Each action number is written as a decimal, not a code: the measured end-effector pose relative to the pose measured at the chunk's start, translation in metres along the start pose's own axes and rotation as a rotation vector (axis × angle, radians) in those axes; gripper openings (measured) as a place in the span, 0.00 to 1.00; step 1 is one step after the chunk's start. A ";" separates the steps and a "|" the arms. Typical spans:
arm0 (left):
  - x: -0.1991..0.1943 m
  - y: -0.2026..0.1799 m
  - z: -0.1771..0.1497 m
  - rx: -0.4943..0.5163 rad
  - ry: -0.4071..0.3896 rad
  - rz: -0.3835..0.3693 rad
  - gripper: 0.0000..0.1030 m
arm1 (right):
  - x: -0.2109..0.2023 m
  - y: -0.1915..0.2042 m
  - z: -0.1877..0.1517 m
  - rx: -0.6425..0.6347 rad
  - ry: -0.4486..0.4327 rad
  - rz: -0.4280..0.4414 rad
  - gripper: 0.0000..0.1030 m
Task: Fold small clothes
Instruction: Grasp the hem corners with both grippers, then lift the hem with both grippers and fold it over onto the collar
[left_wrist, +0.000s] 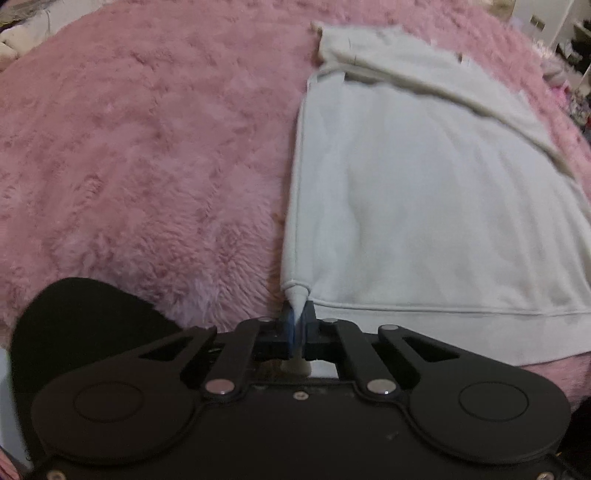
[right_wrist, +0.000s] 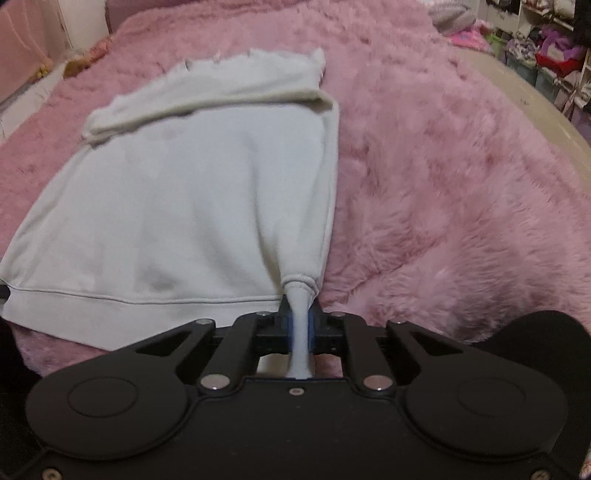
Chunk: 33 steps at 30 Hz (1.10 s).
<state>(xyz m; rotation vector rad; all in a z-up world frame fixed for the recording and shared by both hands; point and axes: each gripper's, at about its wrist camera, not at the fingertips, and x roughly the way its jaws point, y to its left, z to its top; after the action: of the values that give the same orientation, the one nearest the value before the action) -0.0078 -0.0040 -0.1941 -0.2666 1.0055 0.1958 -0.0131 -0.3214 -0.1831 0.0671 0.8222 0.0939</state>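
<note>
A small pale grey-white sweatshirt (left_wrist: 424, 206) lies flat on a fluffy pink blanket (left_wrist: 147, 166), hem band toward me, with a cream folded part across its far end. My left gripper (left_wrist: 298, 325) is shut on the hem's left corner, which is drawn into a point between the blue pads. In the right wrist view the same sweatshirt (right_wrist: 177, 206) spreads to the left, and my right gripper (right_wrist: 300, 328) is shut on its bunched right hem corner, the cloth running back through the jaws. Both corners are lifted slightly off the blanket (right_wrist: 461, 184).
The pink blanket covers a bed on all sides of the garment. Shelves with coloured clutter (right_wrist: 546, 51) stand at the far right, a pale wall and small items (right_wrist: 44, 62) at the far left. White furniture (left_wrist: 554, 26) shows top right.
</note>
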 end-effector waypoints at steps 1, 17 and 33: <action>-0.009 0.000 -0.001 0.006 -0.020 0.000 0.01 | -0.006 0.000 0.001 0.003 -0.011 -0.001 0.02; -0.114 -0.026 -0.010 0.065 -0.129 0.101 0.01 | -0.099 -0.005 -0.008 -0.070 0.038 0.035 0.01; -0.098 -0.044 0.083 0.077 -0.314 0.065 0.02 | -0.057 -0.005 0.101 -0.014 -0.236 -0.035 0.02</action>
<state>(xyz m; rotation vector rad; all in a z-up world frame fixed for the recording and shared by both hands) 0.0201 -0.0244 -0.0630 -0.1278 0.7083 0.2490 0.0228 -0.3350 -0.0739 0.0492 0.5871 0.0576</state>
